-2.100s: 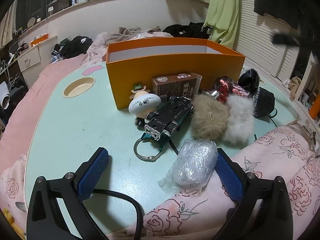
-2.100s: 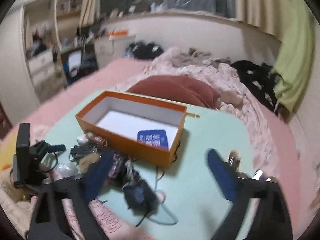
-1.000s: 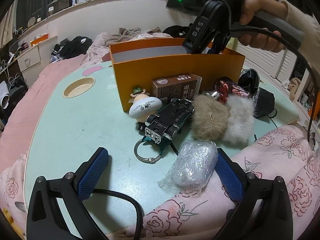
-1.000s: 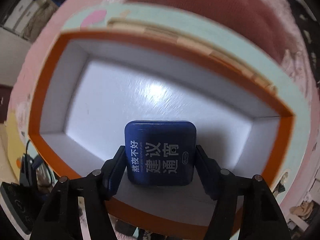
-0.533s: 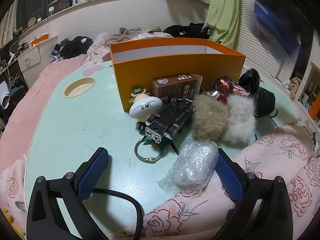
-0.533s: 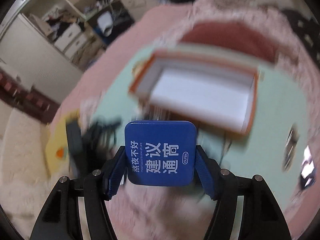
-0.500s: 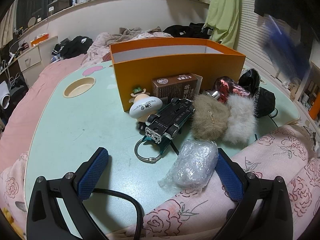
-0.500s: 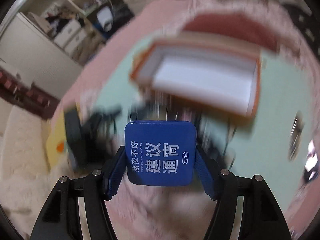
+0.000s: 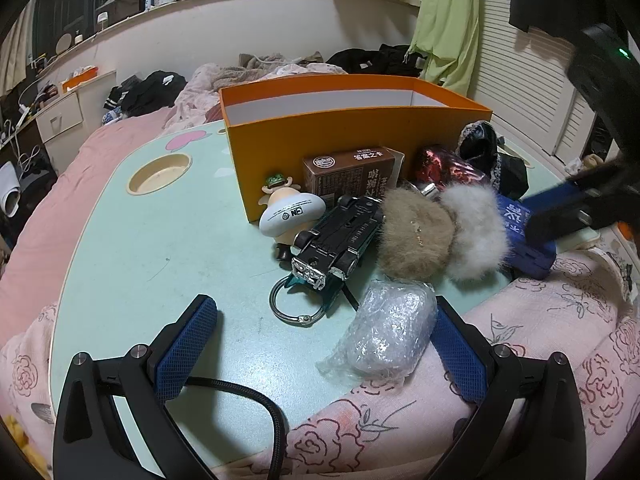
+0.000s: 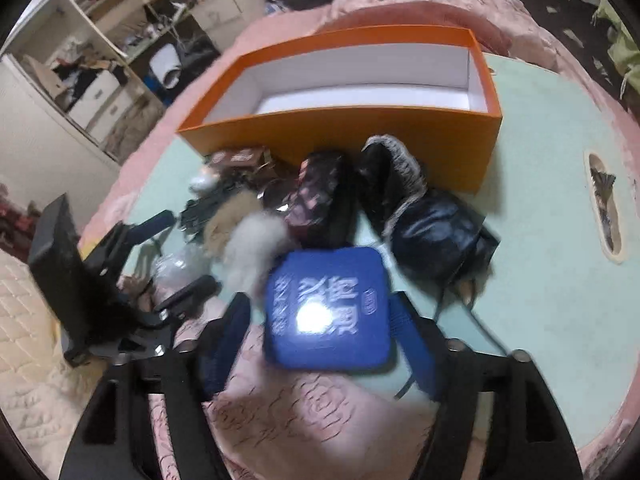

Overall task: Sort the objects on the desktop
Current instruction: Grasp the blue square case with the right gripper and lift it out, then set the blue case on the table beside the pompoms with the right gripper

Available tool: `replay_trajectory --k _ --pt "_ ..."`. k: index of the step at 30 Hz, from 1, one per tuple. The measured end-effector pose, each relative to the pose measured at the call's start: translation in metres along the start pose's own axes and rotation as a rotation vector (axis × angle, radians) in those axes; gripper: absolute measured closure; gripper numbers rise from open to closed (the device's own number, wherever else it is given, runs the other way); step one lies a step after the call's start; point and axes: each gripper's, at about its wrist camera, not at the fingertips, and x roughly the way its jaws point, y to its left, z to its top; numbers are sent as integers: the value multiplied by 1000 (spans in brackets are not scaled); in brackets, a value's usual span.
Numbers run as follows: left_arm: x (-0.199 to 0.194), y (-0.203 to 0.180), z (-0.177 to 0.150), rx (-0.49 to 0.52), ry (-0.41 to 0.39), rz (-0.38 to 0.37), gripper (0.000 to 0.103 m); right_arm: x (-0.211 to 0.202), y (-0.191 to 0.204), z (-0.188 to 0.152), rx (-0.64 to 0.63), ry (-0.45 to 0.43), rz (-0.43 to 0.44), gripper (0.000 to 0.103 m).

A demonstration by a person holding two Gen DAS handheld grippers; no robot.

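An orange box [image 9: 352, 136] with a white, bare inside [image 10: 360, 96] stands on the pale green table [image 9: 160, 240]. In front of it lie a brown carton [image 9: 352, 176], a white figure [image 9: 290, 210], a black toy car [image 9: 340, 236], tan and white fur balls [image 9: 440, 232] and a clear plastic packet [image 9: 388, 332]. My left gripper [image 9: 320, 344] is open and low, with the packet by its right finger. A blue tin [image 10: 328, 308] lies flat at the table's near edge between the spread fingers of my right gripper [image 10: 324, 340], which looks open.
A dark red pouch [image 10: 320, 196] and black pouches [image 10: 424, 216] lie by the box's right end. A pink flowered blanket [image 9: 540, 340] covers the near edge. A round cup recess [image 9: 160, 174] sits at the table's left. A black cable [image 9: 248, 400] runs under the left gripper.
The right gripper lifted the blue tin out of the orange box, carried it back and set it down at the table's near edge, then opened. The left gripper has not moved.
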Motion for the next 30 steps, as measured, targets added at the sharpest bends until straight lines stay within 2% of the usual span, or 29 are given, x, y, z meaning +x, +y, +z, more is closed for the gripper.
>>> replay_trajectory --k 4,7,9,12,15,18,21,24,25,30 --pt "-3 4 0 -23 -4 -25 0 -23 3 -17 -36 -77 31 25" --pt "-11 12 1 -72 -28 -74 0 -47 -8 -12 2 -196 22 24" --pt "-25 18 6 -103 -84 -59 0 -59 -29 0 87 -284 -28 22" --pt "-41 31 26 -147 -177 -70 0 -59 -60 21 187 -335 -86 21" --pt "-34 50 54 -225 -171 -94 0 -44 -79 37 256 -327 -82 21" --pt "-15 68 76 -311 -148 -138 0 -32 -93 47 311 -330 -24 21" --pt "10 69 92 -320 -101 -221 0 -17 -91 56 301 -308 11 21" --pt "32 61 103 -300 -52 -266 0 -12 -86 61 279 -291 72 21" --pt "41 56 109 -295 -31 -279 0 -9 -84 64 281 -291 63 17" --pt "59 53 133 -298 -19 -214 0 1 -79 73 268 -307 -5 17"
